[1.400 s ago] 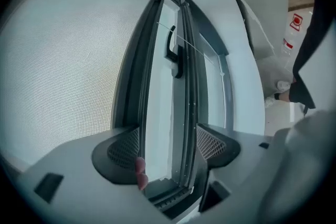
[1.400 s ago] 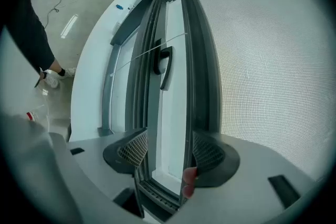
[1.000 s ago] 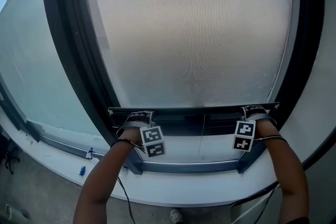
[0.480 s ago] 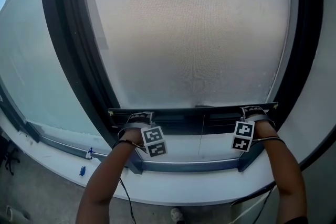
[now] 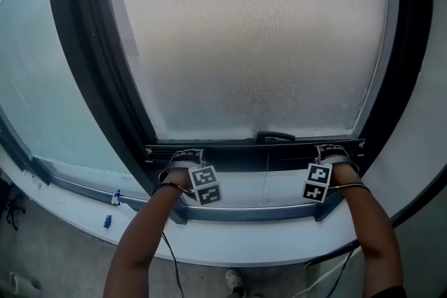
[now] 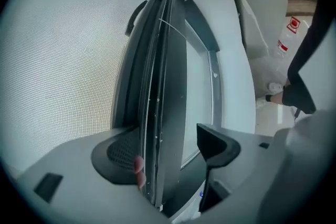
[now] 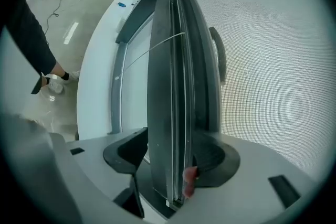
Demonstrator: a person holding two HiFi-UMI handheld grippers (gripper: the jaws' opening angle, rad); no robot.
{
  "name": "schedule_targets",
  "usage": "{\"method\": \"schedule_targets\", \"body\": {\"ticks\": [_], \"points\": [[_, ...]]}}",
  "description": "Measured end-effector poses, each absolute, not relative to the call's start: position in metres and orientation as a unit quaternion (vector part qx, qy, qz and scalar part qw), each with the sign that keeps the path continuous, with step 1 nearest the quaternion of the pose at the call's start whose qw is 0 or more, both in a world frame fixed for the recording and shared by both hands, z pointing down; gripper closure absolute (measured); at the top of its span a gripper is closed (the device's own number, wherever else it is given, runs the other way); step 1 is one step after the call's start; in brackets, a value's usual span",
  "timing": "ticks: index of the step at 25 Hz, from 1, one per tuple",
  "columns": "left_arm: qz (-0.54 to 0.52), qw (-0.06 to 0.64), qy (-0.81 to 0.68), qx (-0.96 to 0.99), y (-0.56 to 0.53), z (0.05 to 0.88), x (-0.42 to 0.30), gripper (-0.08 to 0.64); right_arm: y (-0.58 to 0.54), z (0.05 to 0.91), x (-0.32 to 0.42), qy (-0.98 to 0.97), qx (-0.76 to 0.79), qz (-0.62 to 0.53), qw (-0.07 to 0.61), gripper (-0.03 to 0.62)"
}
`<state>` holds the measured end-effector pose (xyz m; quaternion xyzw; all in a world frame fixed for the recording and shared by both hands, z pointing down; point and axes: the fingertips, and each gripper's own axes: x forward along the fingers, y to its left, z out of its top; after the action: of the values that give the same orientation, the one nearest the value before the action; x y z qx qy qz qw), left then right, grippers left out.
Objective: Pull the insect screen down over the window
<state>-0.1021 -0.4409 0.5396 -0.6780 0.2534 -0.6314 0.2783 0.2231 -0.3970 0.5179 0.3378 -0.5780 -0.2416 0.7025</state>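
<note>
Dark window frame (image 5: 98,80) curving up both sides of the head view, with a white sill (image 5: 244,241) below. Inside the frame, grey insect screen (image 5: 258,38) drawn down over nearly all of the opening. At its lower edge, the dark bottom bar (image 5: 265,155), lying level just above the frame's lower rail (image 5: 251,213), with a narrow strip of bare glass between the two. Small black handle (image 5: 274,137) on the bar near its middle, and a thin cord (image 5: 266,178) hanging from the bar across the glass strip.

Left gripper (image 5: 185,158) set on the bar's left end, right gripper (image 5: 334,151) on its right end, a forearm behind each.

In the left gripper view, left gripper (image 6: 170,157) astride the bar (image 6: 168,113): fingers (image 6: 215,144) apart, mesh-side pad against the bar, the other standing clear with glass showing in the gap.

In the right gripper view, right gripper (image 7: 168,160) clamped on the bar (image 7: 168,86), fingers (image 7: 128,152) pressed to both faces.
</note>
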Motion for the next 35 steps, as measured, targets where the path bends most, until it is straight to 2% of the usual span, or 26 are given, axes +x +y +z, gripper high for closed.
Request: {"method": "schedule_targets", "body": {"ticks": [17, 35], "points": [[-0.635, 0.273, 0.255, -0.676, -0.438, 0.560, -0.103, 0.221, -0.391, 0.536, 0.221, -0.591, 0.337, -0.228, 0.697, 0.322], [-0.676, 0.248, 0.173, -0.672, -0.427, 0.547, -0.108, 0.221, -0.384, 0.527, 0.221, -0.597, 0.283, -0.197, 0.724, 0.322]]}}
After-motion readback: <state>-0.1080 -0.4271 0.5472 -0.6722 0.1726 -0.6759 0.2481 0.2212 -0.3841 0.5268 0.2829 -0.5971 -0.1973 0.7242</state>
